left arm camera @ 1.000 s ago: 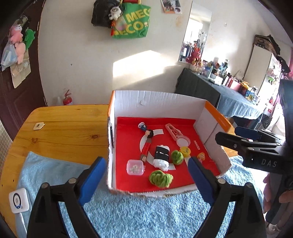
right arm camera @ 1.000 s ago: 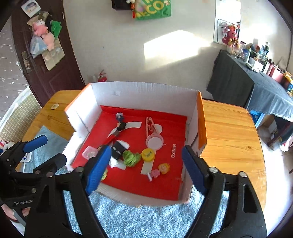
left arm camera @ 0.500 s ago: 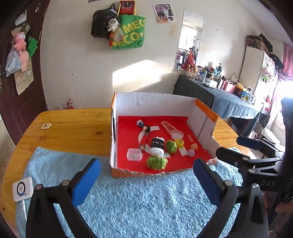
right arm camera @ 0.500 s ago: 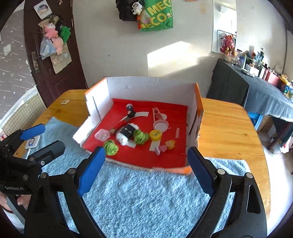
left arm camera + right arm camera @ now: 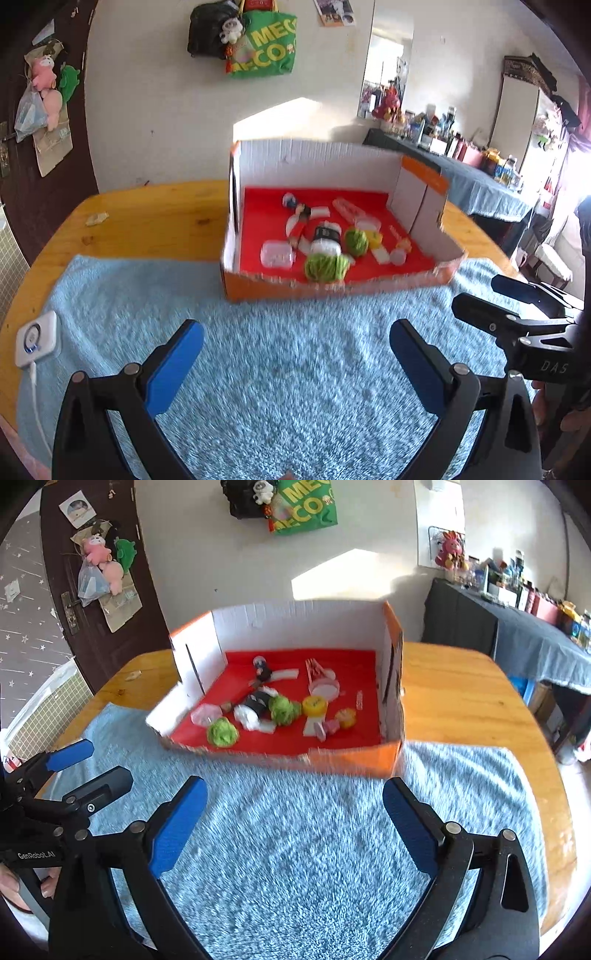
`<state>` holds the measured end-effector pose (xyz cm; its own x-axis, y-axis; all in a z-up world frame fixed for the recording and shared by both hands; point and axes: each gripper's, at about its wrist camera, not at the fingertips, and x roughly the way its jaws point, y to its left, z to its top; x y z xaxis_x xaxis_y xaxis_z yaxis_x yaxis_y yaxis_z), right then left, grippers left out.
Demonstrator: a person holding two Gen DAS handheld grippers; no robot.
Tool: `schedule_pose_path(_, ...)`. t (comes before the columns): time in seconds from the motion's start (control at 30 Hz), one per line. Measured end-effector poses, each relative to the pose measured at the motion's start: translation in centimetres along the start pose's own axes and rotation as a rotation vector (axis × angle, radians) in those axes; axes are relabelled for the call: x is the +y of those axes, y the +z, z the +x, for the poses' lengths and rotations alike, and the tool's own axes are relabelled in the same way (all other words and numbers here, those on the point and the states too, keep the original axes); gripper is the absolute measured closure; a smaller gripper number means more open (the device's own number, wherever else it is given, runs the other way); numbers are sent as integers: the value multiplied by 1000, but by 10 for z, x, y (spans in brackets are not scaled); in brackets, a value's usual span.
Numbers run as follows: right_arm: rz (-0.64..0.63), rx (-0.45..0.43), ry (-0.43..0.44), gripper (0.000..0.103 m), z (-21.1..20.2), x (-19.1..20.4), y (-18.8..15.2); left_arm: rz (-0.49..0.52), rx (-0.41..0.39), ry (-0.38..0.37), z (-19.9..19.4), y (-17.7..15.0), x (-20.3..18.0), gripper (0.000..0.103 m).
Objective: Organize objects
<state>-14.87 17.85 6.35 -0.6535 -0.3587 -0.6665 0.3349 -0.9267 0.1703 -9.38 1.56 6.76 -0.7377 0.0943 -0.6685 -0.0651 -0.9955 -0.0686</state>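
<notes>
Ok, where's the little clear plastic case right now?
In the left wrist view the clear plastic case lies on the red floor of the cardboard box, near its front left corner, just left of the nearer green yarn ball.

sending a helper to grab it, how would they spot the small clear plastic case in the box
Start at the open cardboard box with the red floor, standing on the blue towel on the wooden table. Look in its near left corner: the clear plastic case lies flat there, just left of the nearer green yarn ball. It is the only see-through thing among the coloured bits.
</notes>
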Motion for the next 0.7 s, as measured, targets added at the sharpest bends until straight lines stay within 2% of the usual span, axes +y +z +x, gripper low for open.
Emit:
schedule_pose_path(0.3,40,101,-19,6,35,-10,-42,-53,118,19,40,-34,12,0)
schedule_pose_path(0.7,2,120,-95,6,43,-9,-53,-39,138,77,52,-34,11,0)
